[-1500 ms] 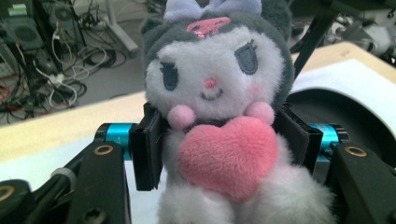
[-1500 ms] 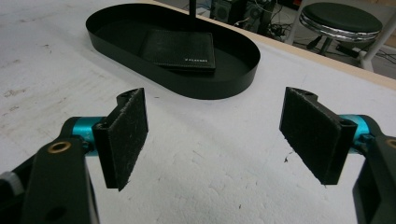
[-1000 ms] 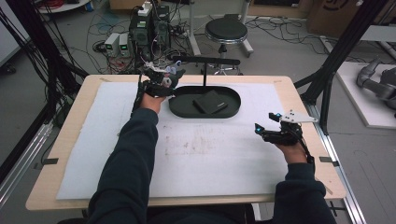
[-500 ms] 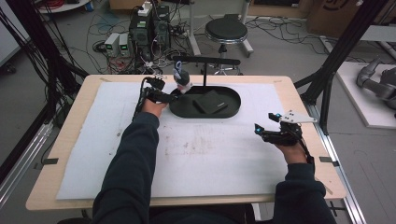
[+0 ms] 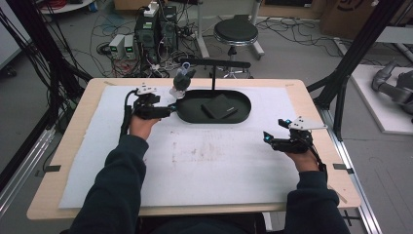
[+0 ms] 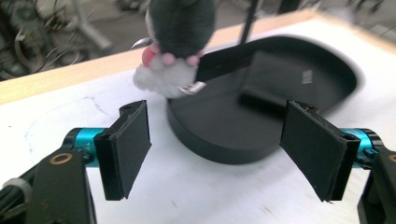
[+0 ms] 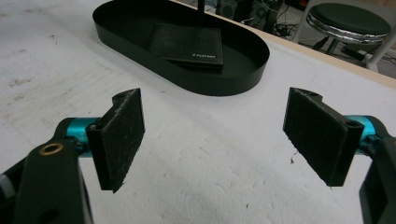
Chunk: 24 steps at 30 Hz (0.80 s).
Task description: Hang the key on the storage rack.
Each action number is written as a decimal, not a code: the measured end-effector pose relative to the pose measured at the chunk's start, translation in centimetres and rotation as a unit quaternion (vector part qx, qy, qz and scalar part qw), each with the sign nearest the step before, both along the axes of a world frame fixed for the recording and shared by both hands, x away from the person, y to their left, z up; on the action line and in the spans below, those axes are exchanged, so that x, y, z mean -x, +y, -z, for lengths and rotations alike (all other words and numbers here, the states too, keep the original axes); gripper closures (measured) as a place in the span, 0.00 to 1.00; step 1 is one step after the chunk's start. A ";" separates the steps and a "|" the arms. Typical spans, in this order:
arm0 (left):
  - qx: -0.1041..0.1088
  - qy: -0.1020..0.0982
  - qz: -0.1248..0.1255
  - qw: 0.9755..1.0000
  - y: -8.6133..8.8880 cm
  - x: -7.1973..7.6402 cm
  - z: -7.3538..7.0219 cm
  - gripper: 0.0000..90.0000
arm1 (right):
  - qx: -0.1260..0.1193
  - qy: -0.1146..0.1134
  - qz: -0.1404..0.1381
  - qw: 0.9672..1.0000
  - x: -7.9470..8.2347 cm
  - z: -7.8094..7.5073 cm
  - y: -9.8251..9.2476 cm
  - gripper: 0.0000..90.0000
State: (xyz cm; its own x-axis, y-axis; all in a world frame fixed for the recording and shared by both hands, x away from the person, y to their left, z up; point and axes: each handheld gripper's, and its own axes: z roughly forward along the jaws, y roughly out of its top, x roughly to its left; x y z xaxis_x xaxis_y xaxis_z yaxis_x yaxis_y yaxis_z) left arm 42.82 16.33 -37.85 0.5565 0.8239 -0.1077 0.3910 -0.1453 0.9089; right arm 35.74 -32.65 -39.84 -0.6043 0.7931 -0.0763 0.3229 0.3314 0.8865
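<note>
A grey and white plush toy point(image 5: 182, 81) hangs from the left end of a black stand's bar point(image 5: 219, 63), over the rim of a black oval tray point(image 5: 188, 113). A black wallet point(image 5: 220, 106) lies in the tray. My left gripper point(image 5: 170, 107) sits on the mat just left of the tray. Its jaws have just been opening and stand wide with nothing between them. In the left gripper view the toy point(image 6: 175, 46) dangles beyond the left gripper point(image 6: 217, 140), apart from it. My right gripper point(image 5: 269, 139) rests open and empty at the right, facing the tray point(image 7: 233, 81) and wallet point(image 7: 187, 44).
A white foam mat point(image 5: 204, 165) covers the wooden table point(image 5: 58, 161). Behind the table stand a black stool point(image 5: 235, 33), computer boxes point(image 5: 156, 24) and loose cables. Black frame posts point(image 5: 341, 87) rise at the table's right side.
The left gripper was shut at the bar's left end. It has opened and drawn back to the left and toward me, leaving the plush toy hanging from the bar. The right gripper stayed put.
</note>
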 end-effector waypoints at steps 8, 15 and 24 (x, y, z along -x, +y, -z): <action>0.013 -0.075 0.000 0.997 3.0 5.2 0.5 0.27 | 0.019 0.003 -0.003 1.000 0.3 0.4 0.0 0.23; 0.019 -0.099 -0.026 0.995 4.8 8.2 1.3 0.20 | 0.022 0.005 -0.001 1.000 0.7 0.4 0.0 0.23; 0.020 -0.106 -0.031 0.994 5.7 9.3 1.6 0.22 | 0.030 0.003 0.007 1.000 1.3 0.2 0.0 0.23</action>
